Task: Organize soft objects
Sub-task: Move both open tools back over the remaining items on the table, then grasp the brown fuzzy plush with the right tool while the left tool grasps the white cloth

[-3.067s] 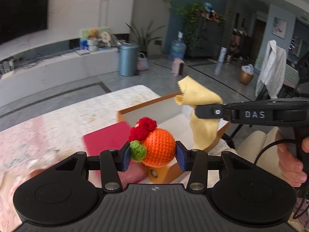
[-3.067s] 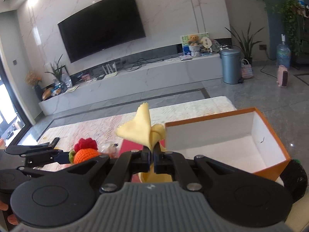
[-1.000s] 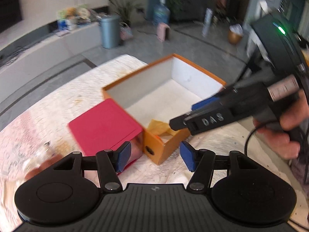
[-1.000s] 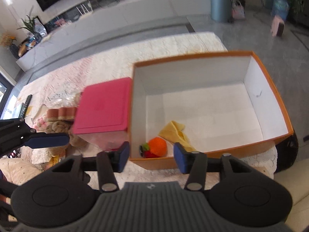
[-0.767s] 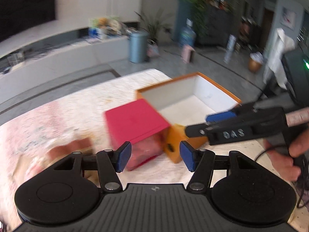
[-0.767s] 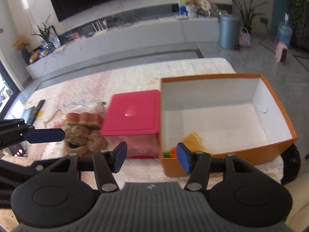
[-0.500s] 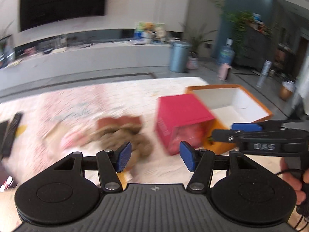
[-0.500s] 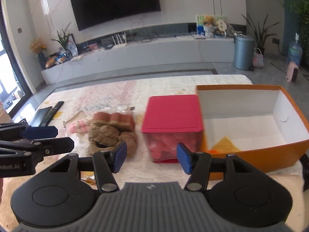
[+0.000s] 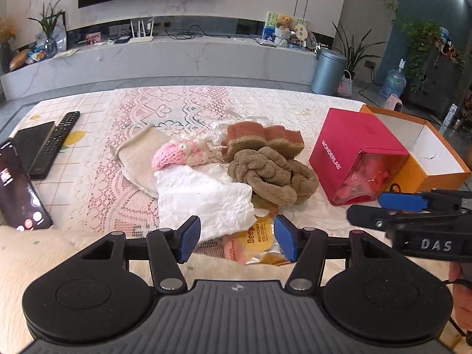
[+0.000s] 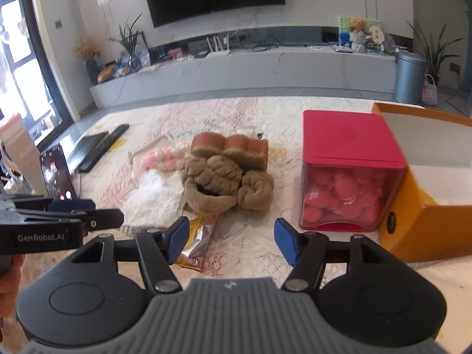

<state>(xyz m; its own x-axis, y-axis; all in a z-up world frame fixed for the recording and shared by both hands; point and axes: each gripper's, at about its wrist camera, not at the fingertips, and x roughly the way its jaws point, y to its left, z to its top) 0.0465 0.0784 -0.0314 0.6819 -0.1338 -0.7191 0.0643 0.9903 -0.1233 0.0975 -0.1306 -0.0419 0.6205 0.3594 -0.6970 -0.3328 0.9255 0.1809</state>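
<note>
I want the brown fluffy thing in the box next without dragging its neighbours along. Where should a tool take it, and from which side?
Judging by its pose, grip the rounded roll at the right end of the brown plush bundle, from above. That end bulges free toward the red box, while the left end leans on the sponge and white cloth.

"WONDERLAB" runs in white down the side of the pink box (image 9: 351,144). Right of that box, the right claw (image 9: 383,209) reads "DAS". The left claw (image 10: 88,211) reads "GenRobot.AI". The snack packet (image 9: 256,242) shows "Deep".
</note>
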